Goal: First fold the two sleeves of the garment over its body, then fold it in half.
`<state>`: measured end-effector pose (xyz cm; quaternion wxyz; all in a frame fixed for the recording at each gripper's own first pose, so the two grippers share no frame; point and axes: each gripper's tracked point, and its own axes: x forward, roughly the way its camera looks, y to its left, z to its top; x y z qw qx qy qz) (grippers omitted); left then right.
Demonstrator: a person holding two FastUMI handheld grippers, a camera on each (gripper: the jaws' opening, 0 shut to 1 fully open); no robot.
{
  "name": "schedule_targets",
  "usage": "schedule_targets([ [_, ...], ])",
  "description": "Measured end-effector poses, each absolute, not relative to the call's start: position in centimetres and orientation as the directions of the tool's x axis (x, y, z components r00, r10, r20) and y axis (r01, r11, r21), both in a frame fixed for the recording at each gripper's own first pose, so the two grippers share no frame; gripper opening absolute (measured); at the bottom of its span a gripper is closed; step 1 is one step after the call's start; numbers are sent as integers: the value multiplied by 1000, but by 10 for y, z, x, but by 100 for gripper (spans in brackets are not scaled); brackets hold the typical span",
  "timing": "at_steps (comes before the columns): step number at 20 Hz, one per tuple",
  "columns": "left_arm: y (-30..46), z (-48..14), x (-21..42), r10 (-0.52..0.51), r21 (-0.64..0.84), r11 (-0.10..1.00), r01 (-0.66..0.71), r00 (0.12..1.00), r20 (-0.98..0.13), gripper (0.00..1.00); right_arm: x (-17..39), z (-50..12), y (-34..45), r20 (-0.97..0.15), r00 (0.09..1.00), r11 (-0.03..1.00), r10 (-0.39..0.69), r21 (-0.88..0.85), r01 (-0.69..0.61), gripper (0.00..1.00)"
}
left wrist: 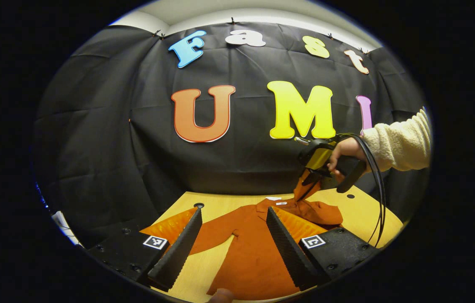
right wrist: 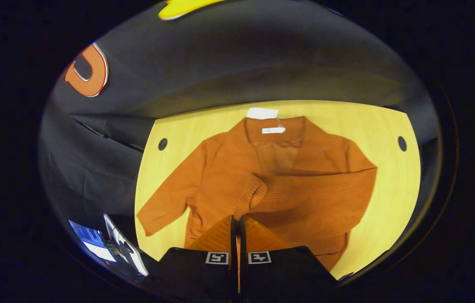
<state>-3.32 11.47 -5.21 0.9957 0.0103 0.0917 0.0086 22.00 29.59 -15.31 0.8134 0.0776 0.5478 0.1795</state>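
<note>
- One orange garment [right wrist: 229, 176] lies flat on the yellow tabletop [right wrist: 393, 176], collar toward the booth wall.
- Two sleeves: one [right wrist: 317, 191] folded across the body, one [right wrist: 165, 202] spread outward.
- Two tongs: left tongs [left wrist: 233, 240] wide open, empty, above the garment; right tongs [right wrist: 235, 235] closed, apparently empty, raised above it.
- Risk: gripping the spread sleeve may drag the body, disturbing the folded sleeve.

I saw the orange garment [right wrist: 287, 185] lying flat on the table, collar toward the far edge. One ribbed sleeve [right wrist: 313, 191] was folded across its body, cuff near the middle; the other sleeve [right wrist: 165, 206] still lay spread out sideways.
</note>
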Motion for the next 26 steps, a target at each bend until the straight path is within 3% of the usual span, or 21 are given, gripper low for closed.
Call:
schedule_targets([
  [9,145,-74,-31,27,1,1000,-27,975,-220,99,244,-232,407,-886,281,922,369,311,-230,2],
  [16,166,-91,-36,54,-11,998,-59,968,-245,99,246,-267,428,-906,286,943,312,259,-208,2],
  [20,172,-96,-36,64,-13,997,-70,965,-254,99,245,-270,427,-907,287,950,309,279,-142,8],
  [22,172,-97,-36,67,-20,997,-74,965,-255,100,244,-264,426,-898,294,944,328,299,-140,6],
  [26,177,-101,-38,84,-18,996,-92,962,-259,99,242,-247,423,-875,319,931,366,344,-125,35],
])
